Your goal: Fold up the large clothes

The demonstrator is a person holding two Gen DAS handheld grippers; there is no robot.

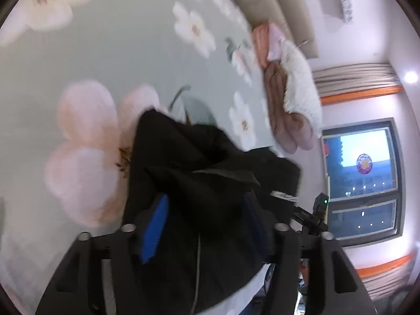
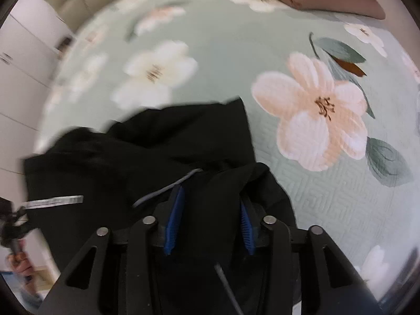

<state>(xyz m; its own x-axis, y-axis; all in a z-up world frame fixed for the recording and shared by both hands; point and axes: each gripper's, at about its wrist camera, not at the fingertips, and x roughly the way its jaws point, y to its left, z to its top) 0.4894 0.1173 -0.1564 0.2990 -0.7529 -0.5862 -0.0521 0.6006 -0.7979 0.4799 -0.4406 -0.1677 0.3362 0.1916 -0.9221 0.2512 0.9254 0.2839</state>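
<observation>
Left gripper [image 1: 203, 225]: jaws spread apart, black garment [image 1: 210, 173] bunched between the blue pads [image 1: 155, 228]; no grip evident. Right gripper [image 2: 210, 220]: jaws likewise parted, same garment lying slack between them. Garment rests crumpled on the floral bedspread [image 2: 236, 60], ahead of both grippers. Folded pink blankets [image 1: 283, 105] lie beyond.

Both wrist views look down closely, sharing the black garment [image 1: 210, 173] on the floral bedspread [image 2: 262, 60].
</observation>
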